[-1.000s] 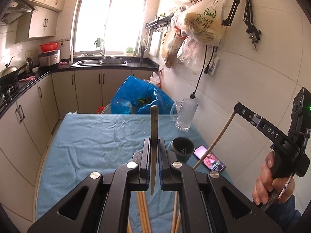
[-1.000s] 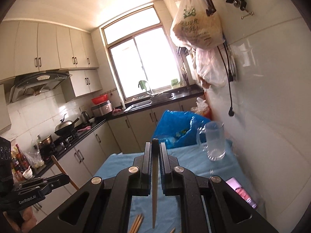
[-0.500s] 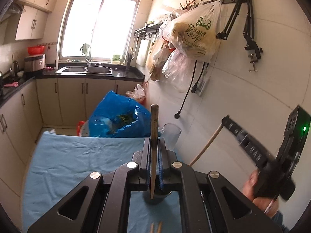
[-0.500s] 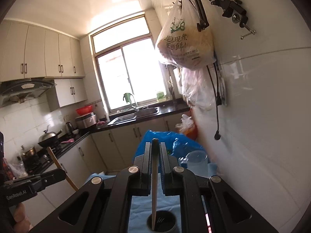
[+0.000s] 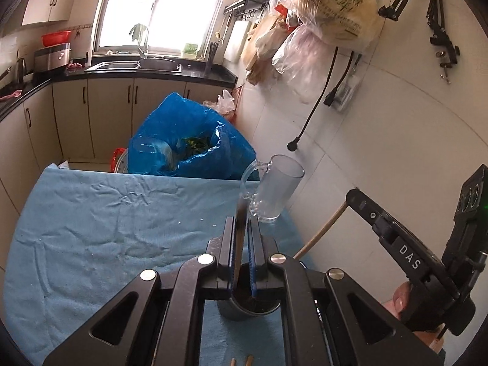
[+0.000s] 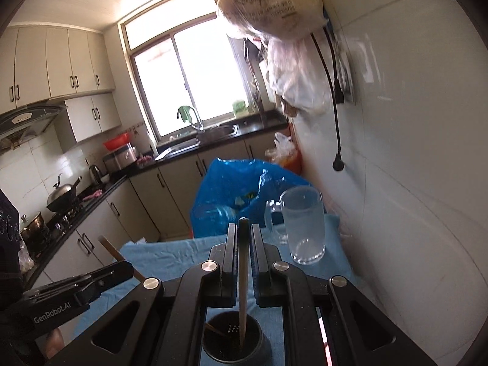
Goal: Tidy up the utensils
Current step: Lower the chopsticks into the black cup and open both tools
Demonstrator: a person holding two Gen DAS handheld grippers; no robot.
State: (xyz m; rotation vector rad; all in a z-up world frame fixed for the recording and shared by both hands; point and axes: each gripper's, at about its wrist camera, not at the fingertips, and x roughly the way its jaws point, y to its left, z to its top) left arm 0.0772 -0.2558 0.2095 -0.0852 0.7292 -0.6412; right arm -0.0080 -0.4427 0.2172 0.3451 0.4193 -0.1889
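Left gripper (image 5: 243, 238) is clenched on a thin wooden chopstick with a dark upper end (image 5: 241, 228); the stick runs upright btwn the blue-lined pads, top poking out past the fingertips, lower end going down into the dark round utensil cup (image 5: 248, 308) that sits directly under the jaws on the wrinkled light-blue cloth covering the table (image 5: 100, 231).

Right gripper (image 6: 243, 244) is likewise clamped on a pale wooden chopstick with a dark rounded tip (image 6: 243, 274). Stick stands upright in the jaws, lower end inside the same dark cup (image 6: 233, 343).

Left wrist view only: ends of two more loose wooden chopsticks (image 5: 242, 361) on the cloth at the bottom edge, near side of the cup; right gripper's body off to the right w/ its stick slanting down toward the cup, and a bit of the hand (image 5: 402, 300) holding it.

Right wrist view only: cup interior, a perforated bottom and another thin stick (image 6: 215, 329) leaning inside; left gripper's side at lower left.

Both views: clear glass handled mug (image 5: 274, 192) standing beyond the cup by the white tiled wall, and a crumpled blue plastic bag (image 5: 189, 140) behind the table's far edge.
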